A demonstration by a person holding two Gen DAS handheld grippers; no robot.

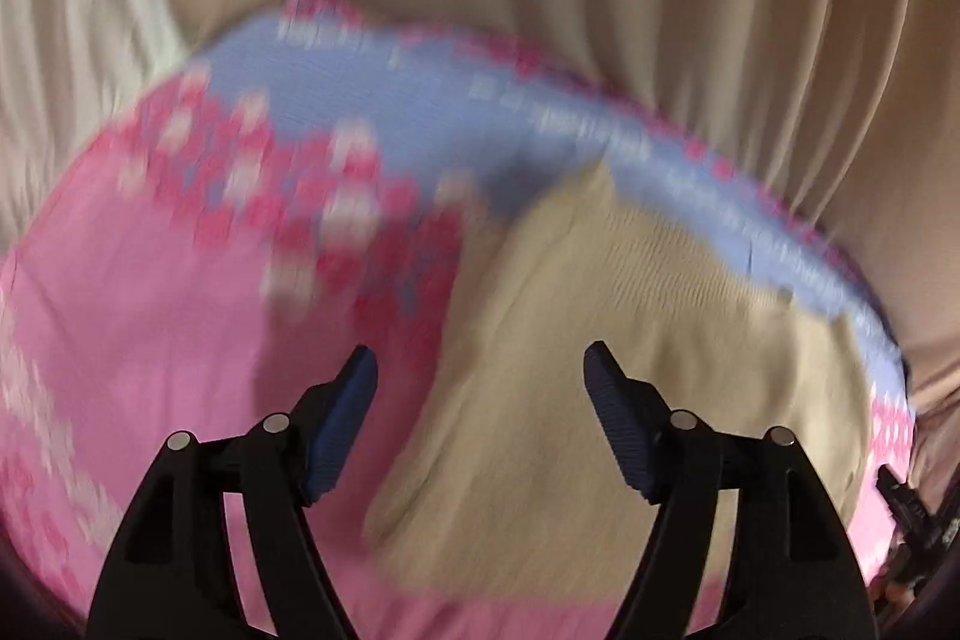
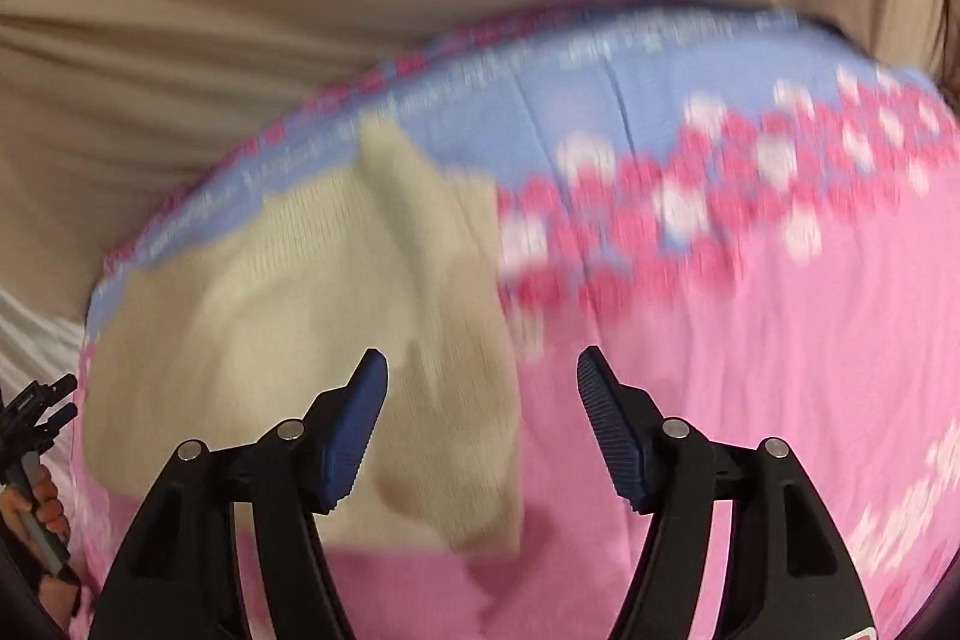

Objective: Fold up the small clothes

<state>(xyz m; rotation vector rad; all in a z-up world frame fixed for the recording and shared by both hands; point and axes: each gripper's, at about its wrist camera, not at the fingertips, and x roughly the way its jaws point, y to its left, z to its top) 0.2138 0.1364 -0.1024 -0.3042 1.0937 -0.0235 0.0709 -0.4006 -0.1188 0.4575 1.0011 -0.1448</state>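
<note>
Both my claws, left claw and right claw, hang wide and empty above the cream knit garment, which lies on the pink patterned blanket, I judge so I can pick edges to fold.
</note>
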